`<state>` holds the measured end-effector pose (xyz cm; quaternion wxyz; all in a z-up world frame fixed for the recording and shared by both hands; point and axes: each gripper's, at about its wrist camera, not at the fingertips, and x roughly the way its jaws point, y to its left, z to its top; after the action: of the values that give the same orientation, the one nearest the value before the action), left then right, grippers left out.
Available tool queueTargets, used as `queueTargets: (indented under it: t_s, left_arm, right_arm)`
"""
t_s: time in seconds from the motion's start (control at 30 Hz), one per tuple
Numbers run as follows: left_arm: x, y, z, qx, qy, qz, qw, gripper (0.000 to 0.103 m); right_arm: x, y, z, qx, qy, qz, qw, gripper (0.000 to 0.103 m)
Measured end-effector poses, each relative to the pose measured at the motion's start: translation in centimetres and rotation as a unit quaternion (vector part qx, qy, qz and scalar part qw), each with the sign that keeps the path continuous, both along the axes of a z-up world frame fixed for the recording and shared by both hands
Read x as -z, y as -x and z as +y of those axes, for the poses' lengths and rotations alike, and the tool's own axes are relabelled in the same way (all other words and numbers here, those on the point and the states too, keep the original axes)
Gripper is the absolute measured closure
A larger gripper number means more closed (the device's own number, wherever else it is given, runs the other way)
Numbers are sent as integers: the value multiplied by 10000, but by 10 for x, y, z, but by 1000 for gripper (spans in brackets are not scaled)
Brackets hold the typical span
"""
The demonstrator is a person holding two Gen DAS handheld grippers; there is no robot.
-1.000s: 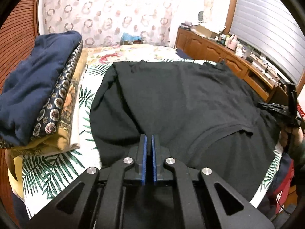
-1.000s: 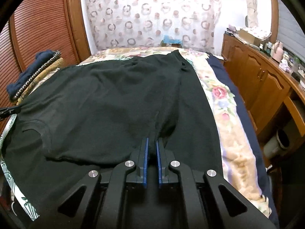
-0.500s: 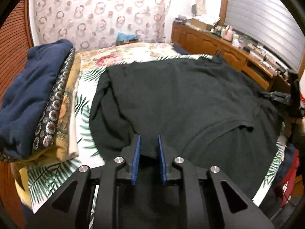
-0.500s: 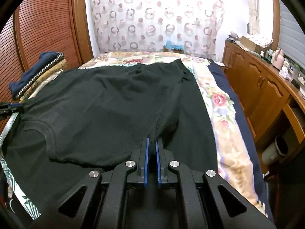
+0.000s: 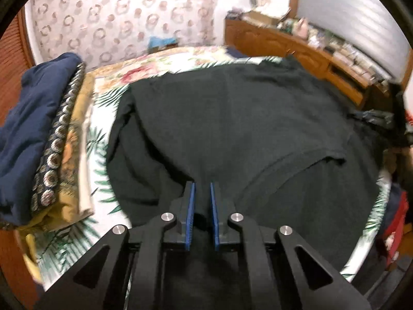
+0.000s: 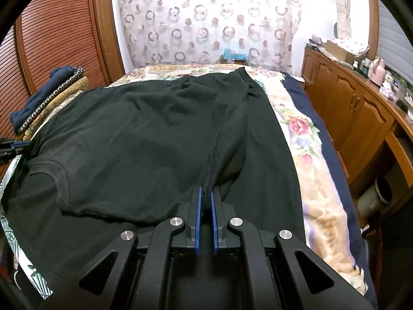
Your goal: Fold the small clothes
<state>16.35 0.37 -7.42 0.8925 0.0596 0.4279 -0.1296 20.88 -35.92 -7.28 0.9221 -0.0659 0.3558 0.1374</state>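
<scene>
A black T-shirt [image 5: 245, 129] lies spread on the bed, its near part folded over, with the collar [image 6: 59, 178] showing at the left of the right wrist view. My left gripper [image 5: 202, 184] has its blue pads slightly apart over the shirt's edge, with cloth between them but not pinched. My right gripper [image 6: 205, 190] is shut on a ridge of the black T-shirt [image 6: 155, 139] and holds it raised. The left gripper also shows in the right wrist view [image 6: 15, 146] at the far left.
A stack of folded clothes [image 5: 38, 134], navy on top, sits on the bed's left side. The floral bedspread [image 6: 304, 134] shows right of the shirt. A wooden dresser [image 6: 361, 108] with clutter runs along the right. A louvred wardrobe door [image 6: 59, 38] stands left.
My left gripper has opened from shut, letting go of the shirt's edge, and pulled back slightly. My right gripper stays shut on the shirt and has loosened a little.
</scene>
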Motion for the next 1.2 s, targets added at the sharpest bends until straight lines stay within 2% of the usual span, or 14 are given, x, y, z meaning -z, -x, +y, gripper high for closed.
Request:
queueTargets:
  t_s: [0.07,0.13,0.2,0.33,0.43,0.6,0.73,0.87,0.93,1.2]
  left_arm:
    - [4,-4,6,-130,-7,99,9999,90]
    - [5,-8,15,-253,171,207,9993,90]
    - [3,-6,20,-216,384,195,9988,99]
    - [-32,17,25,-213,877,-390,9952,99]
    - [-57,38,20,-46,1065,-643,9922,99]
    - [-88,69,9,164,1283,-936,9872,99]
    - [-95,85,5,253,1361,-962,9857,99]
    - [-87,101,3,264,1416,-906,9854,99]
    - [-79,108,0,202,1284,-873,9877,99]
    - [-14,99,-3,-50,917,-173,9956,99]
  right_arm:
    - [0,-1,0,-4,-17,-3,10000,97]
    - [2,-2,0,-15,-13,-14,10000,97]
    - [3,-1,1,-33,7,-30,10000,97]
    - [-9,5,-3,-24,-106,-207,9997,97]
    - [-29,15,-10,-59,-341,-447,9984,97]
    - [-64,45,-16,-211,-462,-816,9954,97]
    - [-83,69,-26,-225,-505,-1007,9934,97]
    - [-88,94,-39,-184,-506,-1062,9929,97]
    - [-82,103,-46,-133,-488,-991,9938,97]
    - [-25,83,-44,169,-139,-176,9996,97]
